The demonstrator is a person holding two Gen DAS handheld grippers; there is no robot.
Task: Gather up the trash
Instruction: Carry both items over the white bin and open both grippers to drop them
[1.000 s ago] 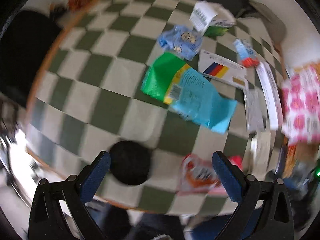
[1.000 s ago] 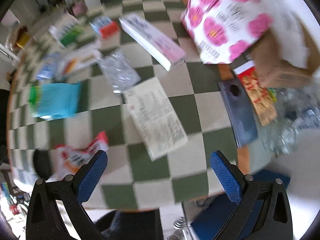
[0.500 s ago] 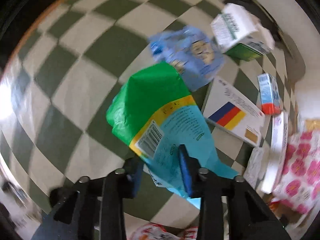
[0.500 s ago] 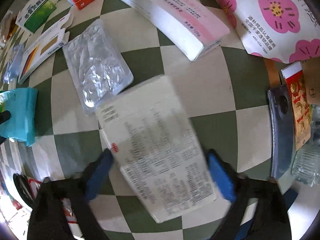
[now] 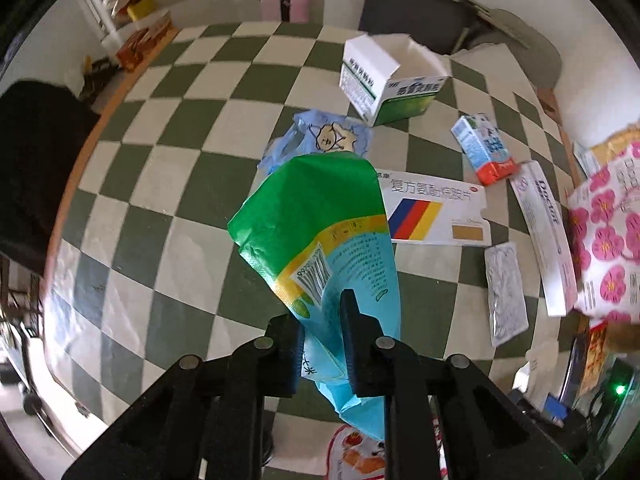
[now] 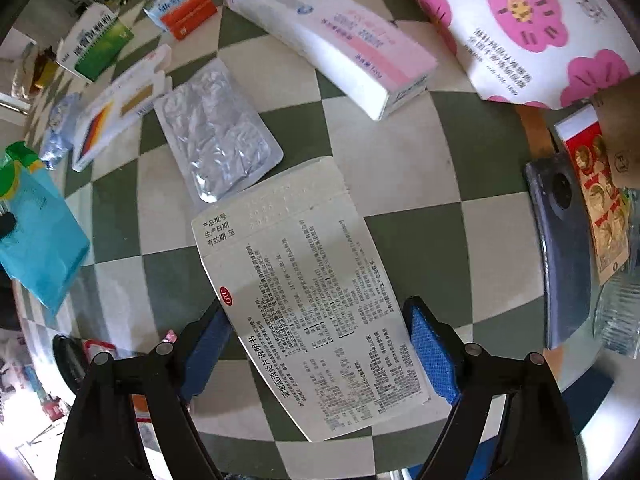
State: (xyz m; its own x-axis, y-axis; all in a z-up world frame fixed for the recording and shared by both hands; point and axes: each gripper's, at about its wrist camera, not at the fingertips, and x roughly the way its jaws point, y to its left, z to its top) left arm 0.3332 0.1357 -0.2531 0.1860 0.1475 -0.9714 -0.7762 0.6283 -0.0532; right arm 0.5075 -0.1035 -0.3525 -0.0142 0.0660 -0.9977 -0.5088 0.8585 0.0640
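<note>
Your left gripper (image 5: 323, 334) is closing, and its two black fingers pinch the blue end of the green-and-blue wrapper (image 5: 320, 236). That wrapper hangs crumpled and clear of the checkered tablecloth (image 5: 192, 184), its green end farthest from your fingers and the barcode just beyond them.

Take that wrapper as your landmark in the left wrist view. Just past its green end lies a pale blue crumpled bag (image 5: 320, 140) with a cartoon figure. Further beyond that stands an open white-and-green carton (image 5: 386, 84). To the right of the wrapper, flat on the cloth, is a white flattened box with red, blue and yellow stripes (image 5: 432, 210). Beyond that box sits a small blue-and-orange carton (image 5: 484, 148). Further right lie a silver blister sheet (image 5: 505, 292) and a long white box (image 5: 544, 236), with a pink-flowered pack (image 5: 604, 236) at the edge. A red-and-white snack packet (image 5: 356, 456) shows below the wrapper, partly hidden by your gripper.

Your right gripper (image 6: 316, 344) stands wide, pointing down at a flattened white printed carton (image 6: 312, 296). The carton lies between its blue pads (image 6: 430, 344); the right pad is apart from the carton's edge, and whether the left pad touches it you cannot tell. In this view the green-and-blue wrapper is far to the left of that carton, and the silver blister sheet lies just beyond it.
</note>
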